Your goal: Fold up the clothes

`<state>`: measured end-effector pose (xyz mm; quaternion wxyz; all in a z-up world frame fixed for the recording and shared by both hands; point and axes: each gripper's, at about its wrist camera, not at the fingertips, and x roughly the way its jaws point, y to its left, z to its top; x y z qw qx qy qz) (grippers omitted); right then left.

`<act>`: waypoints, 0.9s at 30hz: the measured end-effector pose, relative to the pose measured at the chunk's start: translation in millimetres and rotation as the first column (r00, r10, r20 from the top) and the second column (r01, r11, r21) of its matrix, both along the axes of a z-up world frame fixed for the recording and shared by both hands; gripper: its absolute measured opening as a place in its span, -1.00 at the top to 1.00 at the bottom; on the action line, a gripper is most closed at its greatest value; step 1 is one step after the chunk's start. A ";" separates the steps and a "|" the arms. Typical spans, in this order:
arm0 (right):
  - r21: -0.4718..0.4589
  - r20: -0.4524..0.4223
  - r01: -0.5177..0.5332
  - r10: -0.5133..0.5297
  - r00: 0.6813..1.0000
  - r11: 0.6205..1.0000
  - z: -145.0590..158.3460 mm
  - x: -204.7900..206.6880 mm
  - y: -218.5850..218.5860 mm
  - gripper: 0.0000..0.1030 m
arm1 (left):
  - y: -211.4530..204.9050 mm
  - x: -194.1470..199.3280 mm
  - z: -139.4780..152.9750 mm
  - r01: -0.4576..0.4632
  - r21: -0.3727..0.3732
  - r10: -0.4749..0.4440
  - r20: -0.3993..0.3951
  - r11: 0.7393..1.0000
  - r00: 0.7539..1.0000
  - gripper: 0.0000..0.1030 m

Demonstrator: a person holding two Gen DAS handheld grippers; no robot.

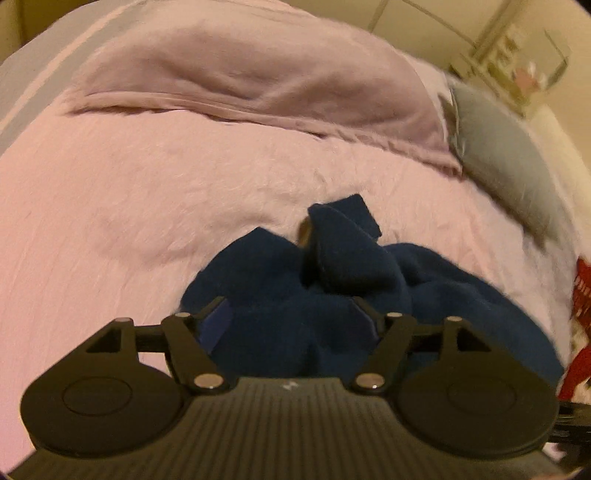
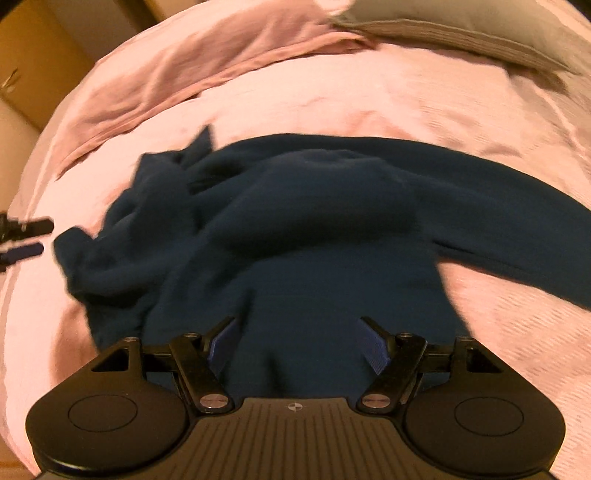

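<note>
A dark navy garment (image 1: pixel 332 280) lies crumpled on a pink bedspread (image 1: pixel 129 221). In the right wrist view the garment (image 2: pixel 314 221) spreads wide, one sleeve running off to the right. My left gripper (image 1: pixel 290 314) is open, its jaws wide apart just above the near edge of the garment, holding nothing. My right gripper (image 2: pixel 297 332) is open too, jaws wide apart over the garment's near part. The left gripper's fingertips (image 2: pixel 26 236) show at the far left edge of the right wrist view, beside the garment's bunched end.
A folded pink blanket (image 1: pixel 258 74) lies at the back of the bed. A grey pillow (image 1: pixel 506 158) lies to the right, also in the right wrist view (image 2: pixel 461 26). Red and white fabric (image 1: pixel 580 295) shows at the right edge. A shelf (image 1: pixel 517 55) stands behind.
</note>
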<state>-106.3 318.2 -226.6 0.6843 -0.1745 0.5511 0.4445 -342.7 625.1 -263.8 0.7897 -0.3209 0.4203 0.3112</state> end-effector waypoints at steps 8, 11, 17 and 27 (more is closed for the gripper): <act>-0.029 -0.007 0.077 -0.078 0.997 0.997 -3.5 22.6 -26.9 -0.42 | -29.6 -10.3 -51.6 0.154 -0.092 -0.160 -0.070 0.984 0.985 0.84; -0.033 -0.020 0.094 -0.095 0.995 0.995 -3.8 25.5 -34.8 -0.42 | -51.9 -71.3 -33.5 0.072 -0.080 -0.073 -0.008 0.994 0.997 0.85; -0.032 -0.032 0.097 -0.098 0.995 0.995 -2.0 25.3 -33.4 -0.42 | -44.8 -237.4 -21.4 -0.416 -0.156 0.421 0.001 0.896 0.907 0.80; -0.015 -0.029 0.017 -0.018 0.999 1.000 -2.3 16.9 -16.9 -0.42 | -58.2 -275.8 -9.2 -0.579 -0.229 0.604 0.056 0.783 0.795 0.62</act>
